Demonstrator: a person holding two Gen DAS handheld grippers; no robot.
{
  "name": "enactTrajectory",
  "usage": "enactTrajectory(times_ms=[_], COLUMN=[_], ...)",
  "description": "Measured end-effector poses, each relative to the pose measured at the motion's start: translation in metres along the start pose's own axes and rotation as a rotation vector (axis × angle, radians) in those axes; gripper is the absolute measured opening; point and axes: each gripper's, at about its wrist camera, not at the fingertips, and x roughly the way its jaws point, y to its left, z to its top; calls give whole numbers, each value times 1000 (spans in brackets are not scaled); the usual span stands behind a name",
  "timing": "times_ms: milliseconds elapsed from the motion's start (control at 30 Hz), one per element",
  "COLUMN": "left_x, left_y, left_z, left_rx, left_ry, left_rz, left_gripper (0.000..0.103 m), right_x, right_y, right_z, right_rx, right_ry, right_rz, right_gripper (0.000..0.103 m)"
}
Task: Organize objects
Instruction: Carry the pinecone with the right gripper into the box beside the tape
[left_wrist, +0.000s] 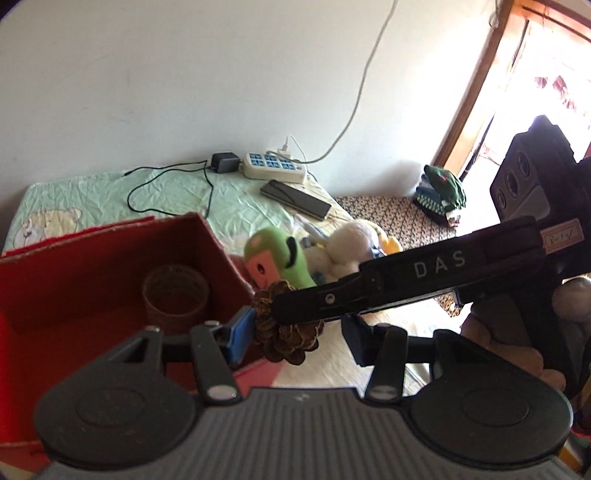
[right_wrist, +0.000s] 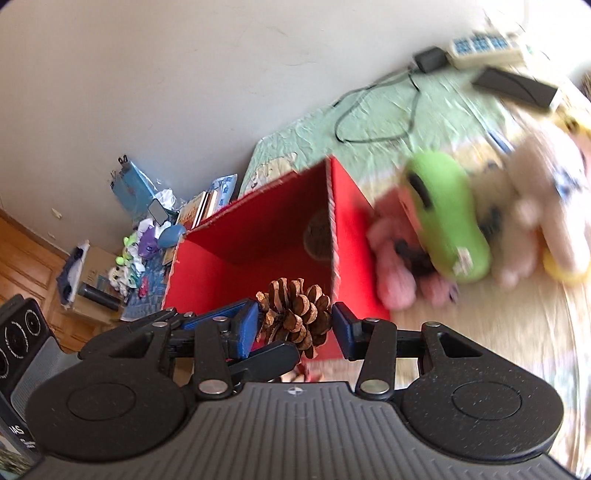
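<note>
bed (left_wrist: 110, 199): red box (left_wrist: 92, 266), plush toys (left_wrist: 347, 247), probably.

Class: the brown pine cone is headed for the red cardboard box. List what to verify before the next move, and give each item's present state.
1. Brown pine cone sits between the right gripper's blue pads: ok, both pads touch it.
2. Left gripper has a grip on the cone: cannot tell. One blue pad touches it, but the right gripper hides the other side.
3. Red cardboard box is open on top: ok.
4. There is room inside the box: ok, only a brown tape roll shows.
5. The grippers are clear of each other: not ok, they cross at the cone.
6. Green plush toy lies outside the box: ok.
</note>
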Motion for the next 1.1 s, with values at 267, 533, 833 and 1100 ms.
enactTrajectory(times_ms=[267,533,833,1100], left_x=[21,41,56,64], left_y=[67,102,107,110], left_z=[-12,-17,-19,-17], left_rx=[-205,-298,-273,-229], left_ry=[26,89,158,221], left_rz=[-55,-84,-82,-38], left_gripper=[51,51,51,53], right_x=[60,118,174,196], right_y=[25,59,73,77], right_z=[31,42,28,22], right_rx=[-158,-404,-648,-724], right_ry=[165,369,578,689], right_rz=[-146,-294,-472,-499], right_gripper=[47,47,46,48])
